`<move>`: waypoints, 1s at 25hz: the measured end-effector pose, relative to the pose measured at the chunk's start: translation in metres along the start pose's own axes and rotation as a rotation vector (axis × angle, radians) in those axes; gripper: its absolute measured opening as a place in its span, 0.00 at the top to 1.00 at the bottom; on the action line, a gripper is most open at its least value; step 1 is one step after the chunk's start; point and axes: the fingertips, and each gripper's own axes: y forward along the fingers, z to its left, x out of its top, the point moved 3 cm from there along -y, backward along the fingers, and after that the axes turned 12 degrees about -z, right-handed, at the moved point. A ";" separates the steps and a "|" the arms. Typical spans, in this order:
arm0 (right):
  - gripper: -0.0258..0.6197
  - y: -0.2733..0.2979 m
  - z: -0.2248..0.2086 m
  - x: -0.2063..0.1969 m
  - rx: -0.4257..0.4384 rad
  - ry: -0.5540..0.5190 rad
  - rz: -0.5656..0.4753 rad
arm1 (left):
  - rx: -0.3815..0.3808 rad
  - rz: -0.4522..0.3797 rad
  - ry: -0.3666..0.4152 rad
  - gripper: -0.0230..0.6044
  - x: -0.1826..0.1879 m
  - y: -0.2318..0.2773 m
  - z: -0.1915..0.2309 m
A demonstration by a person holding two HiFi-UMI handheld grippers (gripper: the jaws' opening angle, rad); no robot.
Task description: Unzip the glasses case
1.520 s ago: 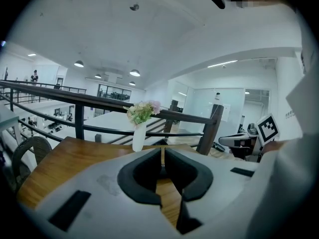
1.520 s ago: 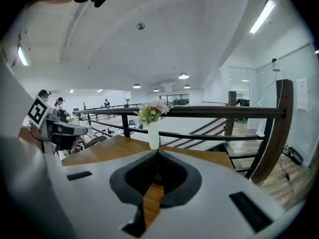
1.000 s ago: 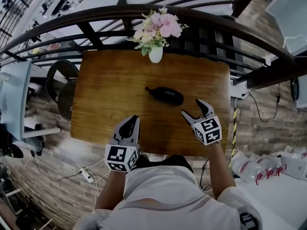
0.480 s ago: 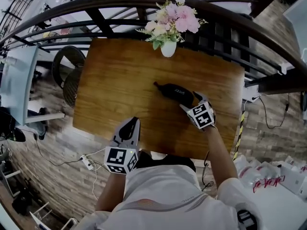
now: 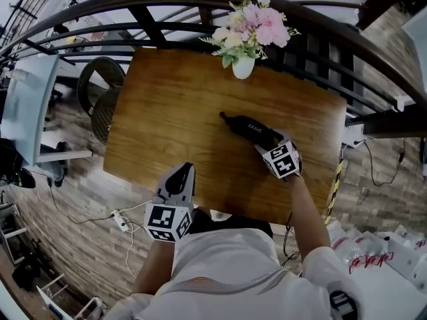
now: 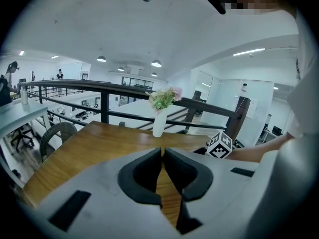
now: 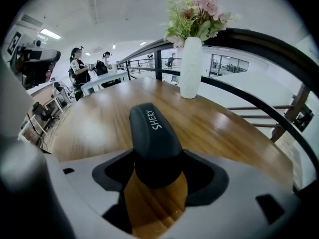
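Now our right claw (image 7: 159, 156) pinches the near end of the glasses case (image 5: 248, 127): its 2 dark pads touch the case on either side, and the jaws have just been closing onto it. White lettering on the black case's top reads "SHERY". The case lies flat on the wooden table (image 5: 167, 112), slanted, in the right half, about midway between the far and near edges, with the gripped end pointing toward the near right corner. No opening shows along it.

Our left claw (image 6: 163, 152) has its jaws pressed together with nothing between them. It hangs over the table's near edge, left of the middle, well apart from the case, and points across the table toward the far edge.

At the far edge, right of the middle, stands 1 white vase (image 5: 243, 65) of pink and cream flowers (image 5: 253, 29). Just beyond that edge runs a dark railing (image 5: 133, 5). Off the left edge sits a wicker chair (image 5: 100, 95). In the right gripper view, 2 people (image 7: 79, 66) stand far off past the table.
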 end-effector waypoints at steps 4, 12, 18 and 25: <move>0.43 -0.015 0.006 0.017 -0.044 -0.005 -0.080 | -0.006 -0.017 0.001 0.91 0.006 -0.002 0.000; 0.43 -0.072 0.013 0.064 -0.156 -0.006 -0.246 | -0.062 -0.073 0.007 0.91 0.024 -0.002 -0.007; 0.43 -0.150 0.020 0.116 -0.271 0.019 -0.418 | -0.133 -0.147 0.026 0.91 0.053 -0.001 -0.017; 0.43 -0.249 0.029 0.169 -0.397 0.019 -0.627 | -0.229 -0.247 0.060 0.91 0.097 -0.002 -0.040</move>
